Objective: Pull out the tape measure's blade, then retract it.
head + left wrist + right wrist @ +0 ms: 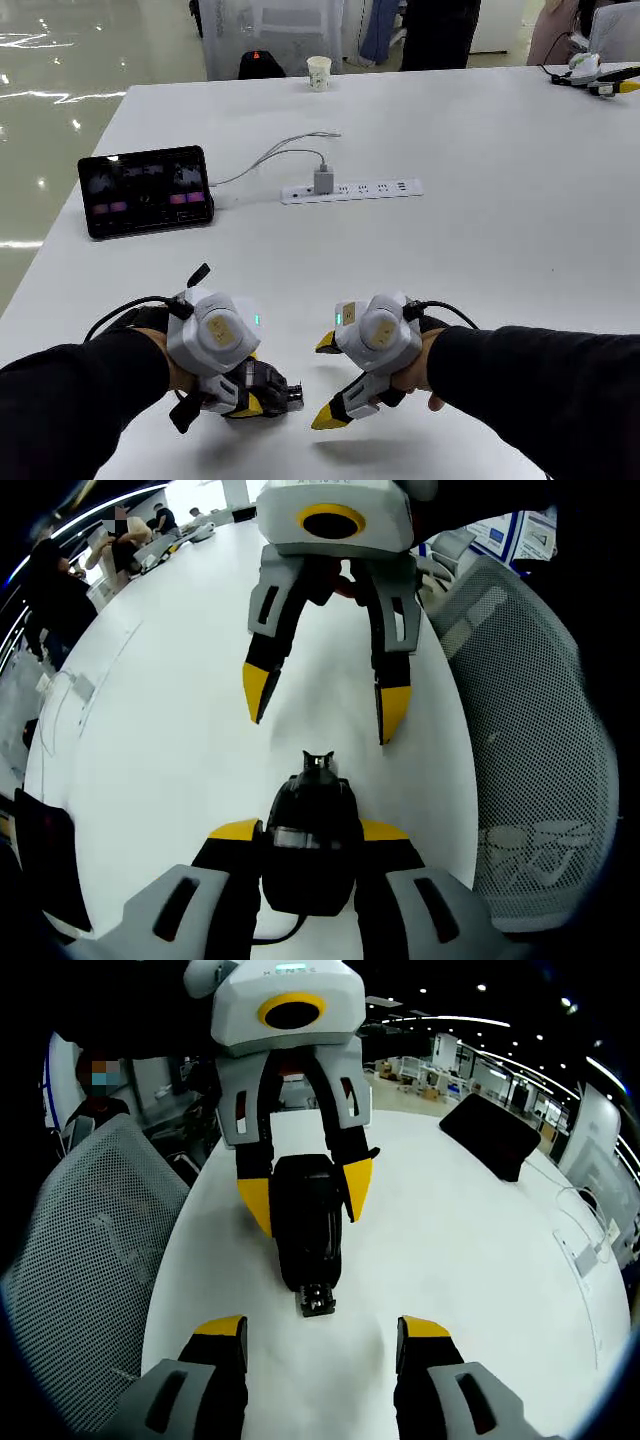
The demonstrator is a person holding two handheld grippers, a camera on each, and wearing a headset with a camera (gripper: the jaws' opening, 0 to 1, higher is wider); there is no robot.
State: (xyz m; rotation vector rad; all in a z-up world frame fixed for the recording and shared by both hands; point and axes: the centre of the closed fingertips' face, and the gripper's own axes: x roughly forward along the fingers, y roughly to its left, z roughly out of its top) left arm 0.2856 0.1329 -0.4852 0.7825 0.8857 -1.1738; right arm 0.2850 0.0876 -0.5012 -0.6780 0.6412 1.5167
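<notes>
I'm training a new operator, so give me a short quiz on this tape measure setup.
1. True or false: the right gripper is shut on the tape measure.
2. Which stands near the far edge of the table? A) paper cup B) tablet C) power strip
3. Fill in: the tape measure's hook end points toward the ____ gripper.
Key: 1 false, the left gripper holds it; 2 A; 3 right.

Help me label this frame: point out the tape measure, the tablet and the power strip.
tape measure (305, 1225), right gripper view, middle of its black case.
tablet (146, 190), head view, middle of its screen.
power strip (375, 188), head view, its white body.
</notes>
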